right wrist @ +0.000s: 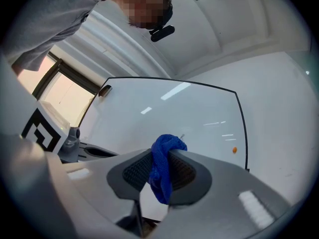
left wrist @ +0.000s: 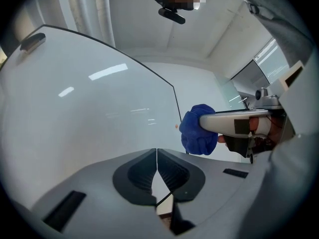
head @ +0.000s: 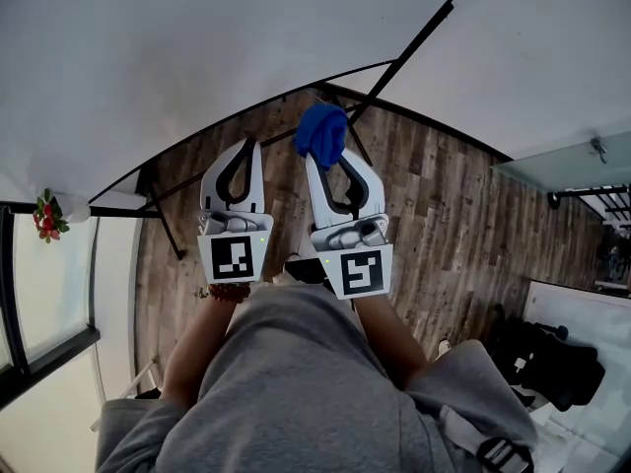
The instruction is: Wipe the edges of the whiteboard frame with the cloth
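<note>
Item: wiping of the whiteboard frame (right wrist: 242, 128), step in hand judged to be bringing the cloth to the frame's edge near the board's lower right corner. Right gripper (right wrist: 160, 156): clenched on the blue cloth (right wrist: 162, 173), with a wad standing proud of the jaw tips and a tail hanging below them. Left gripper (left wrist: 157, 152): jaws pressed together with nothing between them, held just beside the right one. Whiteboard (left wrist: 99, 98): white face with a thin black frame; a small orange dot (right wrist: 234, 150) sits close to the right edge. Position of cloth: in the head view it lies just below the bottom edge, near the corner. In the right gripper view it points at the board's face, with the right edge off to its right. Contact with the frame cannot be told. Handling note: the step likely goes best if the proud wad leads and follows the black strip rather than the white face. The grip should stay firm, the hard jaw tips should stay off the board, and the left gripper should stay clear of the wiping path.
</note>
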